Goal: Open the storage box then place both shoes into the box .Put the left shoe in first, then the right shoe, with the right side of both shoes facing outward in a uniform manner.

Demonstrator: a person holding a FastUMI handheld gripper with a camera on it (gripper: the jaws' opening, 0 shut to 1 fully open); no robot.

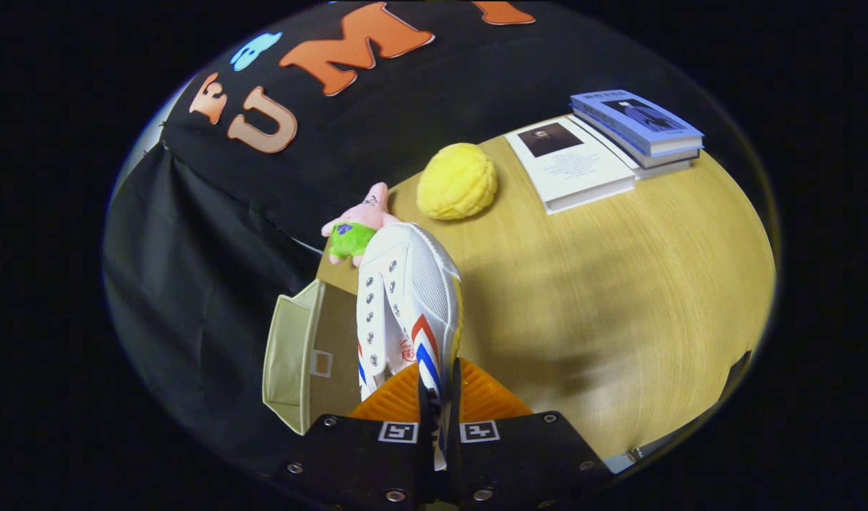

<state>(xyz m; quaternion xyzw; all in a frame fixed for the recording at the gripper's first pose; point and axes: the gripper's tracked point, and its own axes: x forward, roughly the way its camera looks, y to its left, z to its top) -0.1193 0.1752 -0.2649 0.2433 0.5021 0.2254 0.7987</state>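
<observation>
Right now the gripper [439, 404] has its fingers pinched nearly together on a thin part of the white shoe [405, 305], apparently the collar or side wall at the heel end, so both fingers press on it and the shoe is carried. Its long axis runs straight ahead from the jaws, toe pointing away, with the eyelets and the red and blue stripes facing the camera. Just left of the shoe and lower, the beige storage box [292, 362] stands open, its mouth towards the shoe. I judge the coming move to be a short shift leftward and down into that opening. Beyond the toe, on the wooden table [618, 298], sit a pink plush toy [355, 227], a yellow cushion [456, 181] and stacked books [604, 152].
</observation>
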